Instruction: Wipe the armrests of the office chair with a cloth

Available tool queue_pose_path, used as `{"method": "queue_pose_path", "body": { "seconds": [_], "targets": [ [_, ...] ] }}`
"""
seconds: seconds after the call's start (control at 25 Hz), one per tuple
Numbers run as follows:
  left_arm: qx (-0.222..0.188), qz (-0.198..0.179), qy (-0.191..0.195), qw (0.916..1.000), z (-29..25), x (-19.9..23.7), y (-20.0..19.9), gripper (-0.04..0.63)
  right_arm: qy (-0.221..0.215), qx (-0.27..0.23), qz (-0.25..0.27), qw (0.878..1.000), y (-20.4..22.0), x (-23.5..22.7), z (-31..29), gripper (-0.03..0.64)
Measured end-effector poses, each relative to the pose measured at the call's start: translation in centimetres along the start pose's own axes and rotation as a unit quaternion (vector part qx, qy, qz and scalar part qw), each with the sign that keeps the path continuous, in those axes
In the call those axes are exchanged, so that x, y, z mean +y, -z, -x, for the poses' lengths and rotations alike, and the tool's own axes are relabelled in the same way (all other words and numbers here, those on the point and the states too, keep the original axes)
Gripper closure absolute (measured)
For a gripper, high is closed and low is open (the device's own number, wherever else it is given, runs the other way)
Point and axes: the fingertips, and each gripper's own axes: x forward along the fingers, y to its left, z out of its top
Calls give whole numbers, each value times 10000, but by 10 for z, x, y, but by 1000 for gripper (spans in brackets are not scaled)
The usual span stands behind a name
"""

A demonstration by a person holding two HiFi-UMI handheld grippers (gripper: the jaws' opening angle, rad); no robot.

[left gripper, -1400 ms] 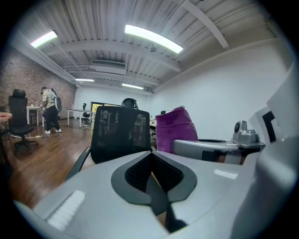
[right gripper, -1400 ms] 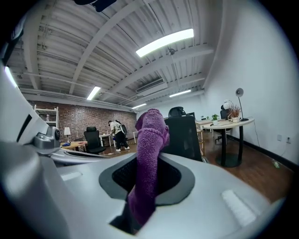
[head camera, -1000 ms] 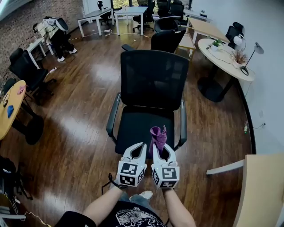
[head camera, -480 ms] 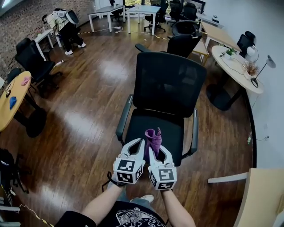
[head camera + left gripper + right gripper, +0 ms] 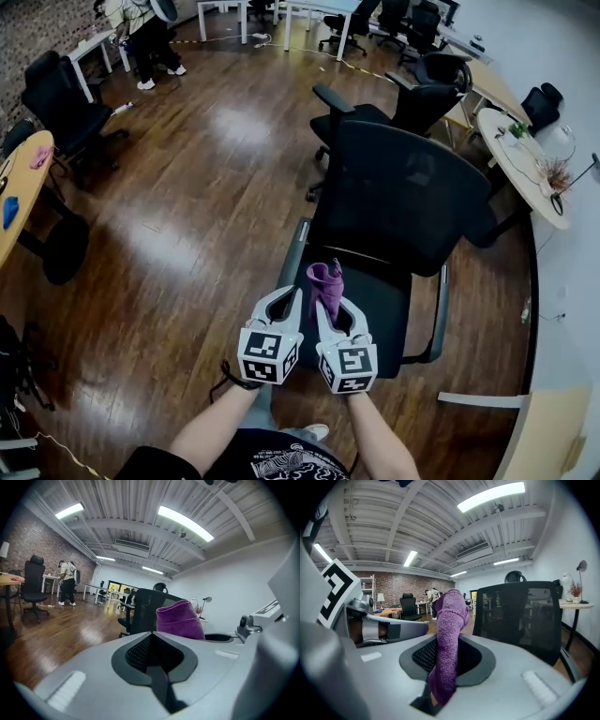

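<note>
Purple cloth (image 5: 327, 281) stands pinched in the closed right gripper (image 5: 336, 307); left gripper (image 5: 291, 298) closed, empty.

The head view looks steeply down on the chair (image 5: 394, 197), right of centre, with the left hand-held gripper (image 5: 286, 298) and right hand-held gripper (image 5: 335, 305) at lower centre. Each gripper view sits low, close behind its jaws, tilted up toward the ceiling (image 5: 140, 522). All three share the chair and the cloth (image 5: 327, 281).
</note>
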Motion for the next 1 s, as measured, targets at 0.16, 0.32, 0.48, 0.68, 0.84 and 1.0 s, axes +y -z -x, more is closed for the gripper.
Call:
{"method": "queue_pose_path", "body": {
  "seconds": [0.16,0.32,0.48,0.68,0.84,1.0],
  "targets": [
    [83,25,108,9999,-46,48,-14,592,29,239,181,9995,-4,-7,-71,543],
    [192,76,198,9996,-83,91,-24,592,109,534,391,9977,2,-22,-134,543],
    [399,102,338,9986,-118,124,-20,592,105,900,643,9938,18,-40,-191,543],
    [699,161,528,9960,-153,145,-4,592,134,1276,883,9878,35,-62,-242,543],
    [887,168,677,9936,-173,155,7,592,168,1496,1150,9819,43,-77,-271,543],
    [995,201,701,9924,-184,165,12,592,154,1724,1408,9748,53,-88,-295,543]
  ]
}}
